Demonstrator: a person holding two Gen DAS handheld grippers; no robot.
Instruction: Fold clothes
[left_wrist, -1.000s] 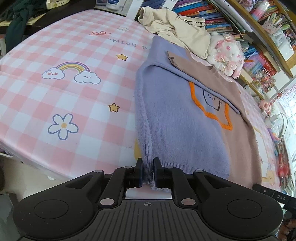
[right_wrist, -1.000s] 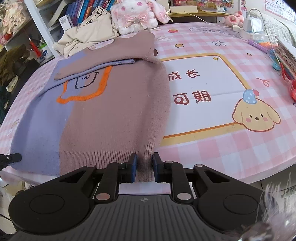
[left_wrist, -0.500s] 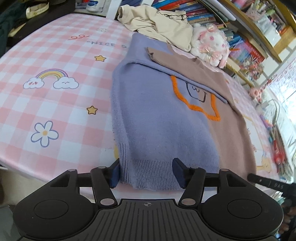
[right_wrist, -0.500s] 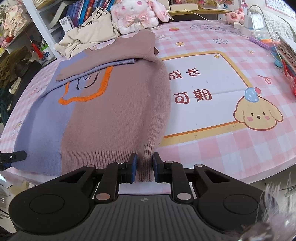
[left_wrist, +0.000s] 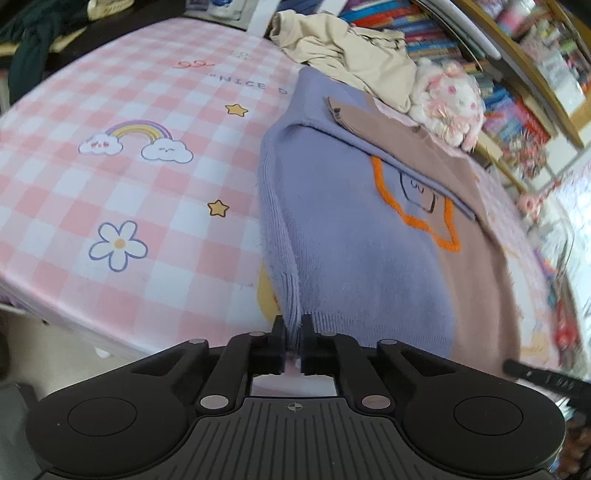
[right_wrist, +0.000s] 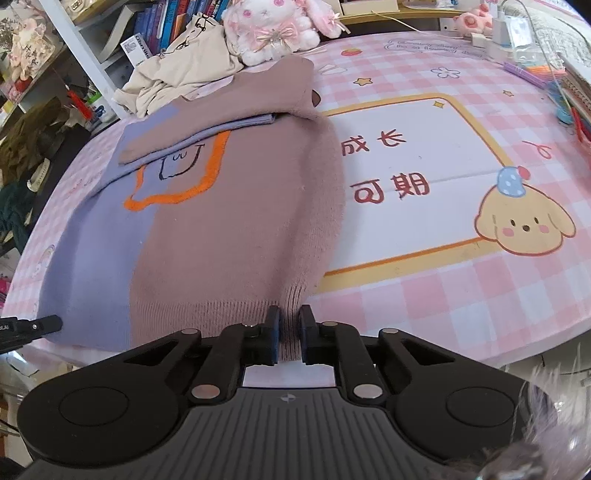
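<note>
Each hand-held gripper was matte black plastic: the left hand-held gripper (left_wrist: 293, 345) filled the lower part of its frame with a wide body ribbed at bottom centre, a small white crosshair mark above the ribs, and a shallow round recess on either side. The right hand-held gripper (right_wrist: 289, 338) matched it, with silver screw heads on its angled linkage arms and blue pads (right_wrist: 275, 338) on its short fingers.
</note>
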